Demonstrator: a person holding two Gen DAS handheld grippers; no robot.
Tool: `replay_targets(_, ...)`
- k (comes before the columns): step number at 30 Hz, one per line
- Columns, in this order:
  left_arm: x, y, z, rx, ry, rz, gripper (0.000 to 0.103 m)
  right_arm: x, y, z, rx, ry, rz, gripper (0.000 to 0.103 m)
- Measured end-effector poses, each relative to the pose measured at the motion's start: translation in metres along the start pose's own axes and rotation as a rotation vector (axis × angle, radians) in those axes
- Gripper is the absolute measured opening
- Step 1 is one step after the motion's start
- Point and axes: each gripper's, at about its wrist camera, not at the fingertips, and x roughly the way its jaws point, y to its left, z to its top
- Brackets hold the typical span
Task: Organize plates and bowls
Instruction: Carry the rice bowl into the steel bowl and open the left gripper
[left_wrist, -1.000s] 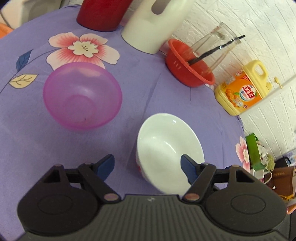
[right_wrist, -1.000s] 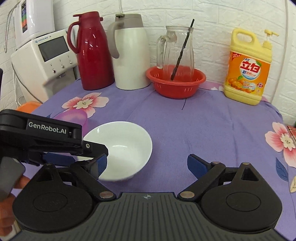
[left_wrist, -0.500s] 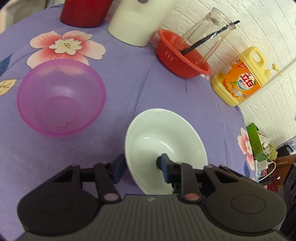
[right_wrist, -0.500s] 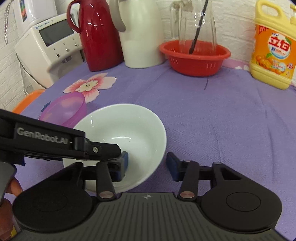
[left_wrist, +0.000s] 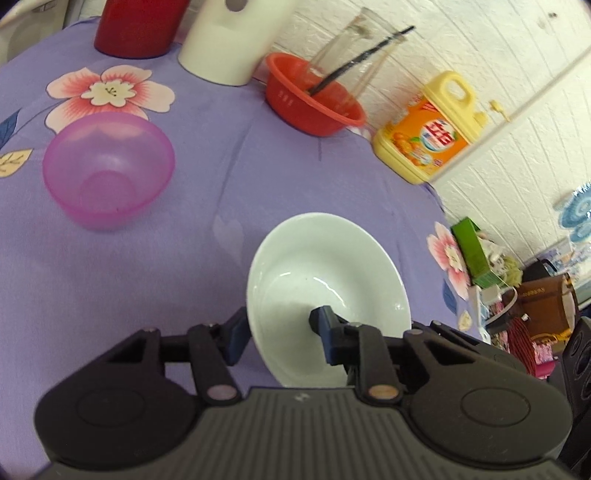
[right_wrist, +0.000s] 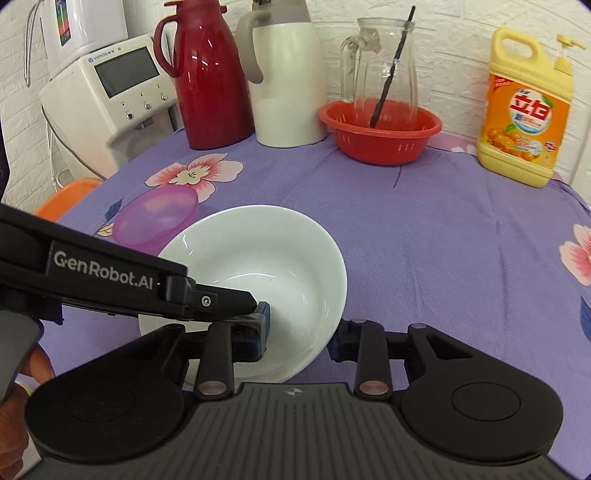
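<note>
A white bowl (left_wrist: 325, 266) (right_wrist: 258, 254) sits on the purple flowered tablecloth (right_wrist: 424, 229), and both grippers hold it. My left gripper (left_wrist: 279, 332) is shut on the bowl's near left wall, one finger outside and one inside. In the right wrist view it reaches in from the left as a black arm (right_wrist: 110, 273). My right gripper (right_wrist: 299, 338) is shut on the near right wall, its left pad inside and its right pad outside the rim. A translucent purple bowl (left_wrist: 107, 173) (right_wrist: 155, 218) stands empty just left of the white one.
Along the back wall stand a red thermos (right_wrist: 207, 81), a white thermos (right_wrist: 284, 81), a red basket (right_wrist: 380, 133) holding a glass jug, and a yellow detergent bottle (right_wrist: 524, 118). A white water dispenser (right_wrist: 107, 96) is at the far left. A person's hand (right_wrist: 37, 369) grips the left tool.
Both grippers went from wide open to shut on the white bowl's wall. Both have moved in closer to the bowl, which now looks larger in both views.
</note>
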Motion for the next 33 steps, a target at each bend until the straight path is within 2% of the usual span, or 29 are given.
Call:
replay_targets(11,-0.065,-0.047,-0.091,0.081,0.025,-0.099,0.022,-0.101,0.026,-0.069,0.026,-0.06,-0.095,0.058)
replay_targets(19,-0.088,-0.052,-0.15,0.135,0.064,-0.107,0.022,-0.137,0.047,-0.119,0.058,-0.07,-0.123,0.058)
replay_targets(25,-0.079,-0.046,-0.167,0.165,0.084,-0.069,0.022,-0.131,0.051,-0.14,0.066,-0.059,-0.13,0.058)
replay_targets(33,-0.066,-0.046,-0.166,0.227,0.088,-0.049,0.024,-0.124,0.042,-0.149,0.09,-0.067,-0.109,0.059)
